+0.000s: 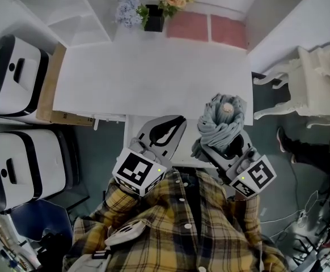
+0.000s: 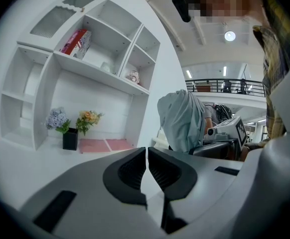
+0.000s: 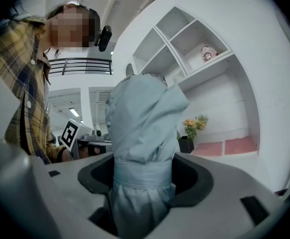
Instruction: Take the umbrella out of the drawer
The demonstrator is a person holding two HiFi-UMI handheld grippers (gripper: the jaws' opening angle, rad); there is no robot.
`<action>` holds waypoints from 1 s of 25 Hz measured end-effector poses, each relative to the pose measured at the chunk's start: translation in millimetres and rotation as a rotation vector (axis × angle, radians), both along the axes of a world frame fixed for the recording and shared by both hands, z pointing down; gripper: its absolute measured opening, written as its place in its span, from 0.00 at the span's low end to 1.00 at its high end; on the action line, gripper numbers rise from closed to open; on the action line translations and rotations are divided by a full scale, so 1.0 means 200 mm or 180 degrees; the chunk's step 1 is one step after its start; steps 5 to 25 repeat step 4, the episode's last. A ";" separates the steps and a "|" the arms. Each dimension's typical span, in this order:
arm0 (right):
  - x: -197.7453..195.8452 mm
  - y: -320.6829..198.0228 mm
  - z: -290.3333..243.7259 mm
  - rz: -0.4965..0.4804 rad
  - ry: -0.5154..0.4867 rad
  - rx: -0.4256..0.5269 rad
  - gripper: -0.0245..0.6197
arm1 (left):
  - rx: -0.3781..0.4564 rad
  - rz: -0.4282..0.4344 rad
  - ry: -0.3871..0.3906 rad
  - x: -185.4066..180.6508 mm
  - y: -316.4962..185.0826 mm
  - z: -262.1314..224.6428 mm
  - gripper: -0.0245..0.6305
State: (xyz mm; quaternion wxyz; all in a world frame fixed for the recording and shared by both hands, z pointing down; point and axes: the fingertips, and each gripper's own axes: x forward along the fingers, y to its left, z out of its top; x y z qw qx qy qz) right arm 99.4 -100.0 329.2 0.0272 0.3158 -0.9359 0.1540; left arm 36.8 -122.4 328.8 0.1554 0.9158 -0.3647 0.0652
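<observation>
Head view: you hold the folded grey-blue umbrella [image 1: 221, 117] upright in your right gripper [image 1: 228, 143], at the near edge of the white desk [image 1: 153, 72] and just right of your left gripper [image 1: 173, 124]. Your plaid shirt [image 1: 182, 220] fills the near foreground. A dark vase of flowers [image 1: 153, 15] stands at the desk's far edge beside two pink mats [image 1: 207, 27].

Left gripper view: your jaws are pressed together with nothing between them. The umbrella rises to the right, with white shelving [image 2: 85, 78] at the left.

Right gripper view: your jaws are clamped on the umbrella at its wrapped strap [image 3: 142, 176], and the bunched fabric stands tall above them.
</observation>
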 end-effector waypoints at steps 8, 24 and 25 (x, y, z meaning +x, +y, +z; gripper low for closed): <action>0.02 -0.03 -0.01 0.0027 0.0012 0.0043 0.52 | 0.0042 0.0028 0.0054 0.02 -0.04 -0.02 0.09; 0.02 -0.03 -0.01 0.0027 0.0012 0.0043 0.52 | 0.0042 0.0028 0.0054 0.02 -0.04 -0.02 0.09; 0.02 -0.03 -0.01 0.0027 0.0012 0.0043 0.52 | 0.0042 0.0028 0.0054 0.02 -0.04 -0.02 0.09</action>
